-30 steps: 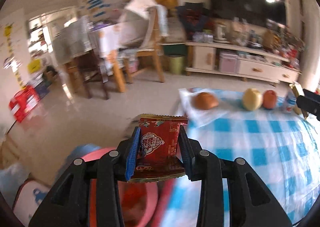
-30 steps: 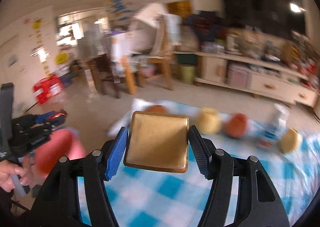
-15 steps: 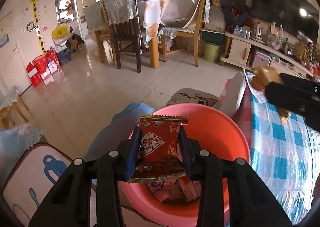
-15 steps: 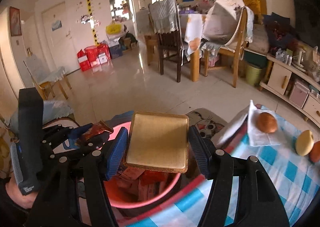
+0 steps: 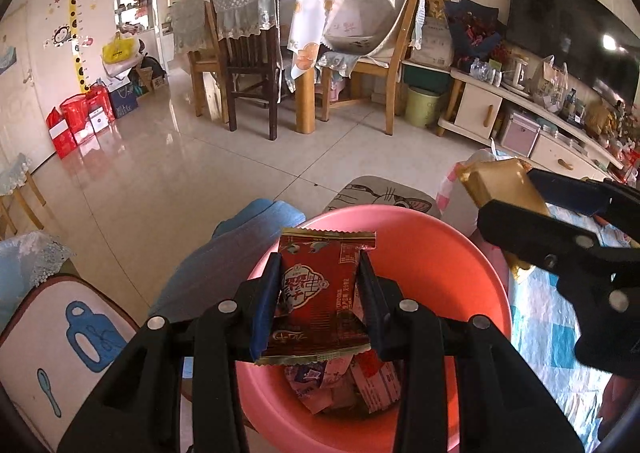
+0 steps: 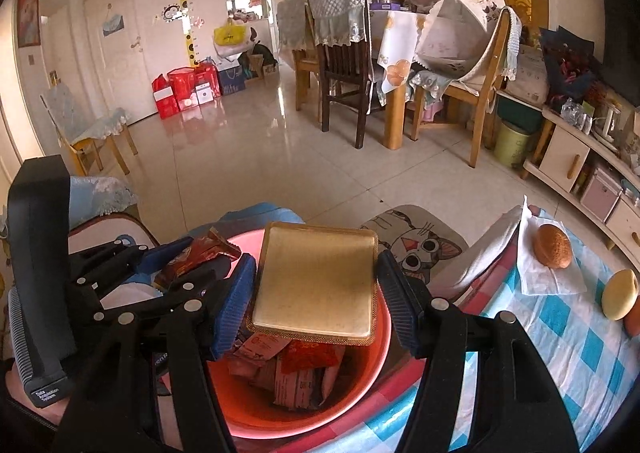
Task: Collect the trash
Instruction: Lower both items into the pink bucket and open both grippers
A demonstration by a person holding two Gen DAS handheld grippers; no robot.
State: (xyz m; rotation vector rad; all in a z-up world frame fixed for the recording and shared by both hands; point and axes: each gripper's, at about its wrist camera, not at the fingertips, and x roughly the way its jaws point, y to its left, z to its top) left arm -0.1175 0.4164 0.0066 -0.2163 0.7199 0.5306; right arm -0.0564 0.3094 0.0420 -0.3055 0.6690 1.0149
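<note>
A home's living-dining room, seemingly: dining chairs, television.

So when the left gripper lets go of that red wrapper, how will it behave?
The red wrapper looks thin and crinkled, so probably floppy and very light. Released by the left gripper, it would likely flutter rather than drop straight, though the pink bin sits below it.

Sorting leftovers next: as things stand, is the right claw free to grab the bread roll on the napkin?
Probably not: the right claw is shut on a gold packet, though the roll lies uncovered.
</note>
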